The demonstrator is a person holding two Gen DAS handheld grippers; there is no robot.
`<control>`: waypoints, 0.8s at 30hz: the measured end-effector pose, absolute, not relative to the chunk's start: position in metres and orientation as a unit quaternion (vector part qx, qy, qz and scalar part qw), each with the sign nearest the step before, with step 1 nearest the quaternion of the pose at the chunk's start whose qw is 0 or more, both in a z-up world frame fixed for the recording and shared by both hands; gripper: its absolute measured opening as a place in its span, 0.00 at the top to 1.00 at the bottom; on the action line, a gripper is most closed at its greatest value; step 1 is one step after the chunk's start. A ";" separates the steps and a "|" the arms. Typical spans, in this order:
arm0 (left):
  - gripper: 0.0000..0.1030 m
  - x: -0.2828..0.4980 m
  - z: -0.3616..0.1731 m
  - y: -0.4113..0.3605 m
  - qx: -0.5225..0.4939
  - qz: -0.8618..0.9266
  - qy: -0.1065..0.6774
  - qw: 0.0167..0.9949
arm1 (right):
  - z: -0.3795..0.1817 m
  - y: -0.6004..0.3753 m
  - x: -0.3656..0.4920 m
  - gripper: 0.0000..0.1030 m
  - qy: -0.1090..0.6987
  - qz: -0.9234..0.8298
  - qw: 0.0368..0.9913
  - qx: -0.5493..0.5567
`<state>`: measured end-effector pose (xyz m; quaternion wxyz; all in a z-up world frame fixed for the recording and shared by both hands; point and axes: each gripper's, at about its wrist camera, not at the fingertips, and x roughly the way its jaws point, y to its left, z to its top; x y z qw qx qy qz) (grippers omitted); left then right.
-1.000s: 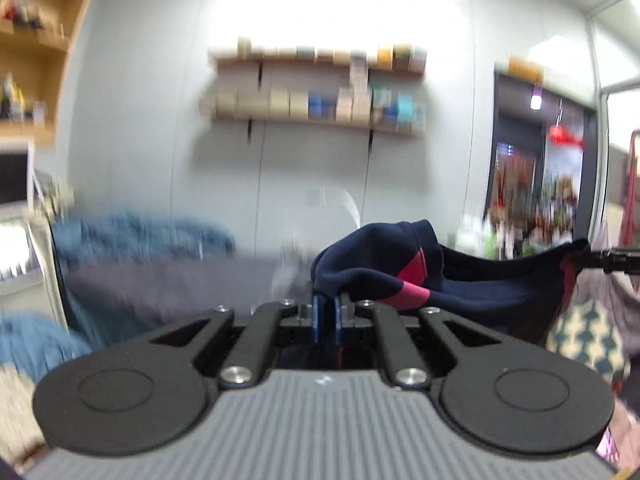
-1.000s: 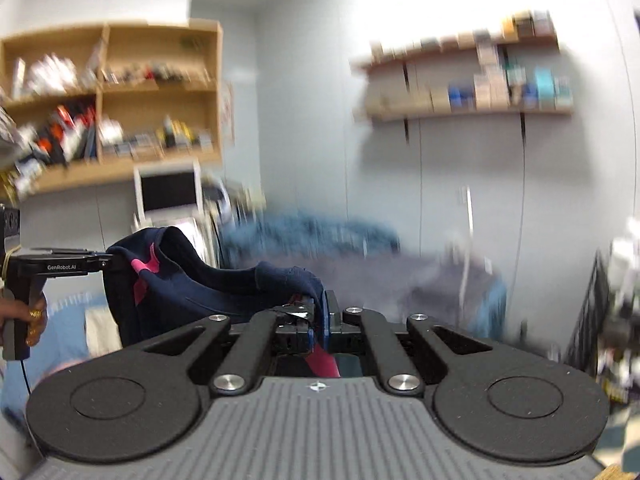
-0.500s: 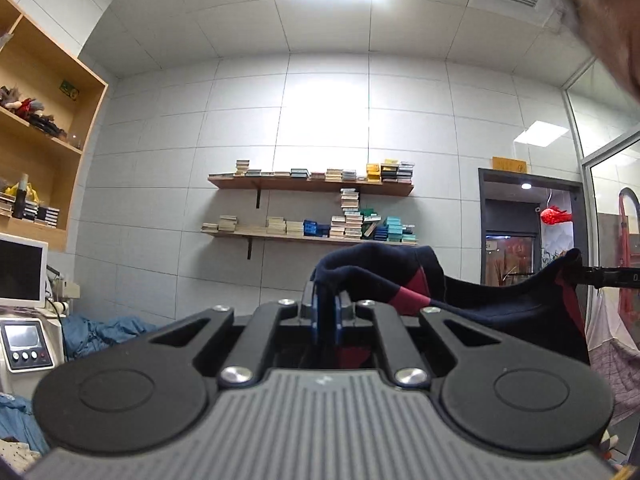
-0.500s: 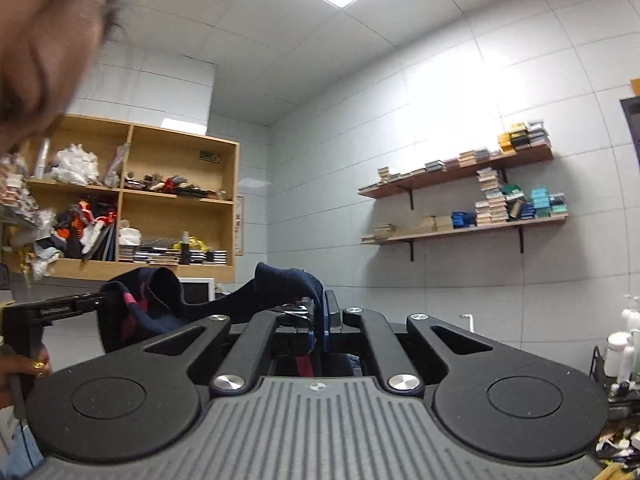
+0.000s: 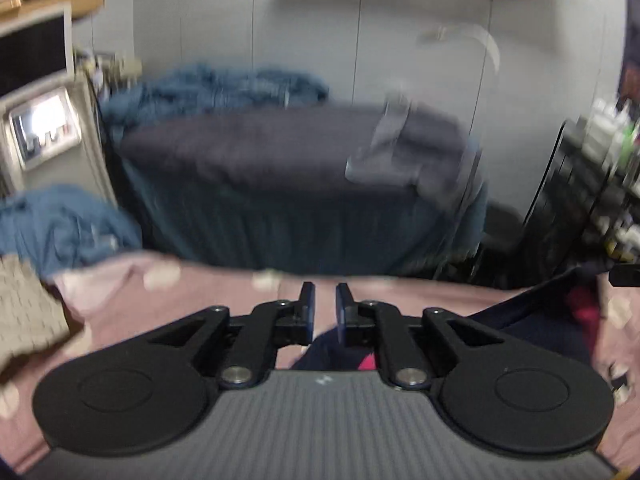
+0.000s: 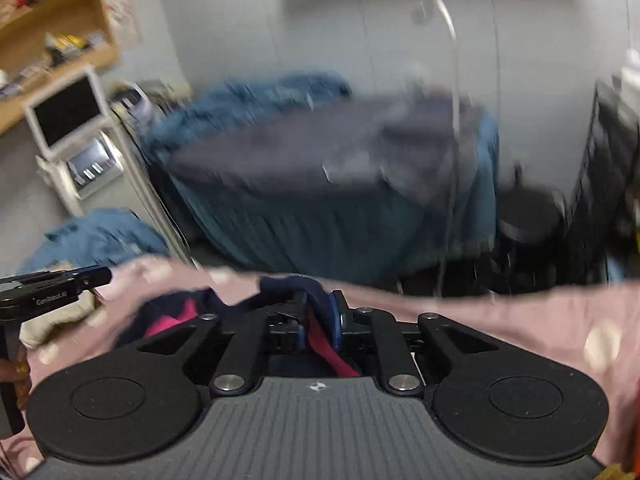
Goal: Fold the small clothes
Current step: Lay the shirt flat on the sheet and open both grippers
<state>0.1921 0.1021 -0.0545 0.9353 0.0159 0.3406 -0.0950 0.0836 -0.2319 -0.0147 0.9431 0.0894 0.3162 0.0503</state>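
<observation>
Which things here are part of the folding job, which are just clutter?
Job:
- navy garment with pink trim
- pink spotted cloth it lies on
- left gripper, jaws just opening, empty
- right gripper, jaws just opening, garment between them

Lying about:
- blue fabric heaps
- dark covered bed
- monitor cart
- wooden shelf

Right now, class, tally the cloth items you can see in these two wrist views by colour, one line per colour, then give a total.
Navy with pink trim: 1, the small garment on the bedspread
Pink with pale dots: 1, the bedspread
Blue: 2, the heap by the wall and the heap at left
Beige: 1, the knit piece
Total: 5
</observation>
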 end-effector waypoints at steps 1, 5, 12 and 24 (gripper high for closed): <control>0.83 0.193 -0.073 0.107 0.011 -0.088 0.357 0.930 | -0.035 -0.234 0.087 0.72 0.333 0.037 0.937 0.099; 0.45 0.183 -0.114 0.123 0.024 -0.079 0.392 0.916 | -0.080 -0.245 0.058 0.55 0.346 0.036 0.934 0.079; 0.38 0.099 -0.132 0.171 0.002 -0.074 0.464 0.883 | -0.109 -0.298 -0.016 0.50 0.406 -0.056 0.909 0.081; 0.34 -0.048 -0.155 0.167 0.036 -0.082 0.535 0.840 | -0.161 -0.306 -0.148 0.49 0.483 -0.087 0.852 0.182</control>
